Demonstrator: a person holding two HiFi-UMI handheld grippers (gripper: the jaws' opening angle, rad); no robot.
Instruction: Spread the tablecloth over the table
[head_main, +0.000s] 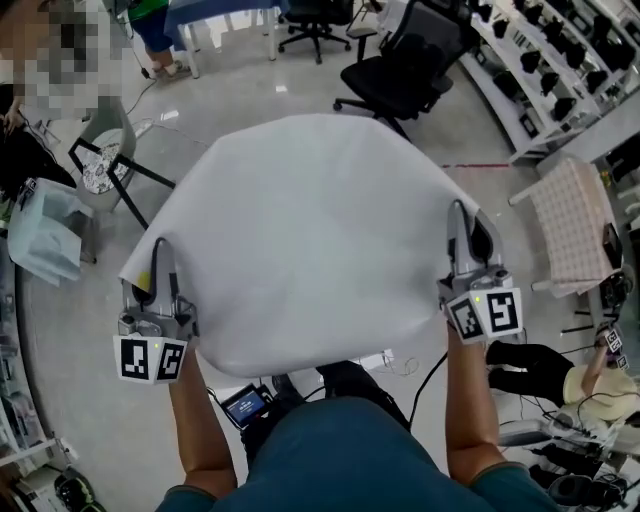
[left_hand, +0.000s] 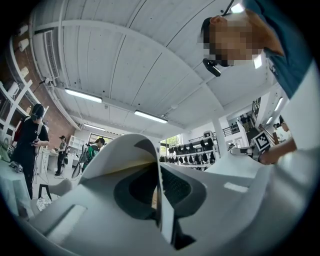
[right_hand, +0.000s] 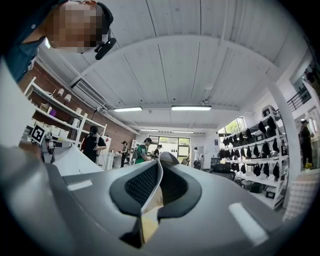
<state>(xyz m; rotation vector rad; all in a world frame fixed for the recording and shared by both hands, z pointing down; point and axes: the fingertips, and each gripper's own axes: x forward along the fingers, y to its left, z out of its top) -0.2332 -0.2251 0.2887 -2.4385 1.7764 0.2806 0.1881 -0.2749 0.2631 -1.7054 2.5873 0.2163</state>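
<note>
A white tablecloth hangs spread in the air between both grippers and billows over the floor. My left gripper is shut on its near left edge, and my right gripper is shut on its near right edge. In the left gripper view the jaws pinch a thin fold of the cloth, which curls up over the left jaw. In the right gripper view the jaws clamp the cloth edge the same way. Whatever lies under the cloth is hidden.
A black office chair stands just beyond the cloth's far edge. A small table with a checked cover is at the right, and a folding stool at the left. Shelves line the back right. People stand across the room.
</note>
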